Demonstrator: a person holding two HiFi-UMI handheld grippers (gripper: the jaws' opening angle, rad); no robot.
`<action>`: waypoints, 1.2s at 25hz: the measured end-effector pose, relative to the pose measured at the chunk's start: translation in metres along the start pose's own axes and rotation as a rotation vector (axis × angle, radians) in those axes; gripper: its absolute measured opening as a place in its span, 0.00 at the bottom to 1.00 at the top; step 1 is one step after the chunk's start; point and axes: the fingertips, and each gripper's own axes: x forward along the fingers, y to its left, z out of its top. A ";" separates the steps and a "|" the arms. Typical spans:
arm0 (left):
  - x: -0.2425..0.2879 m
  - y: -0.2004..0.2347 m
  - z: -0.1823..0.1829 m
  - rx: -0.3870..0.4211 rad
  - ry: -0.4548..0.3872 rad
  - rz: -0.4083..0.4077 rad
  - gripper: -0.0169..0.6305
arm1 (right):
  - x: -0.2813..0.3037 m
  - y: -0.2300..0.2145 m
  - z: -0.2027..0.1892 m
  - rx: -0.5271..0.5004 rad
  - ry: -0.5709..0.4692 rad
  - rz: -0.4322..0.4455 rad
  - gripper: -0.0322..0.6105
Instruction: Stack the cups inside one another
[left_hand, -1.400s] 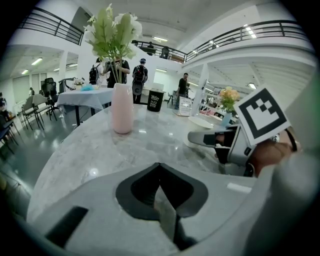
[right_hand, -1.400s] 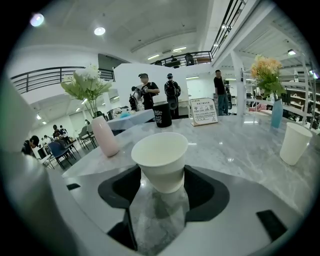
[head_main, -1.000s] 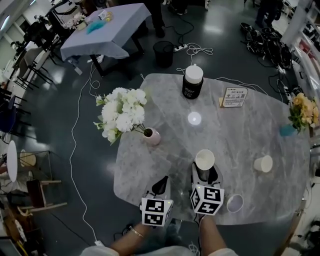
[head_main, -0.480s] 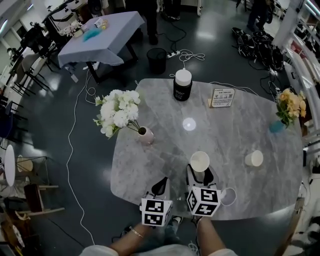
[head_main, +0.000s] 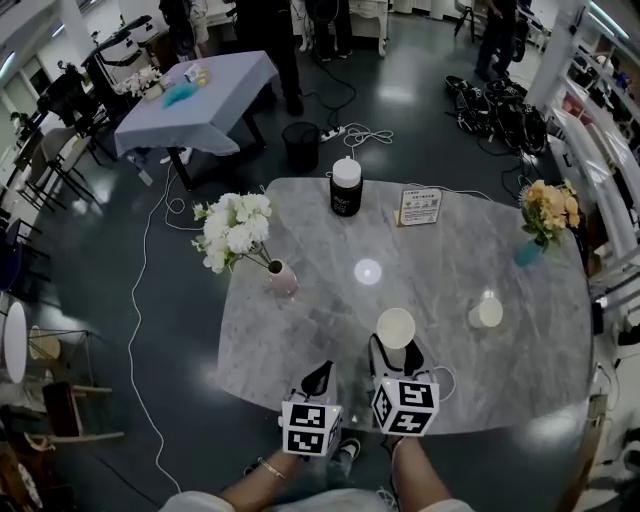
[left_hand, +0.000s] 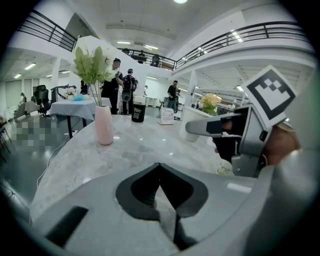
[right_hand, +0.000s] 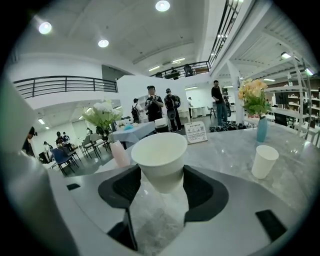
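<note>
My right gripper (head_main: 396, 350) is shut on a white paper cup (head_main: 396, 328), held upright a little above the marble table (head_main: 300, 330). In the right gripper view this cup (right_hand: 160, 159) sits between the jaws, its open mouth up. A second white cup (head_main: 487, 312) stands upright on the table to the right, apart from the held one; the right gripper view shows that cup (right_hand: 263, 161) too. A third cup's rim (head_main: 443, 381) peeks out beside the right marker cube. My left gripper (head_main: 320, 372) rests near the front edge, shut and empty, its jaws meeting tip to tip (left_hand: 160, 169).
A pink vase (head_main: 283, 278) with white flowers stands at the table's left. At the back are a black jar with a white lid (head_main: 345, 188) and a sign card (head_main: 420, 207). Yellow flowers in a blue vase (head_main: 527, 252) stand far right. People stand beyond the table.
The head view has pulled back and tilted up, showing more of the room. My right gripper, still holding the cup, has drifted slightly toward the cup on the right. The left gripper has barely moved.
</note>
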 end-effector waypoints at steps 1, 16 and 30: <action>-0.002 -0.004 0.001 0.004 -0.003 -0.004 0.02 | -0.004 -0.001 0.002 0.001 -0.005 -0.004 0.43; -0.023 -0.056 0.016 0.053 -0.052 -0.082 0.02 | -0.078 -0.038 0.010 0.022 -0.067 -0.109 0.43; -0.026 -0.110 0.011 0.121 -0.041 -0.203 0.02 | -0.130 -0.069 -0.006 0.065 -0.080 -0.211 0.43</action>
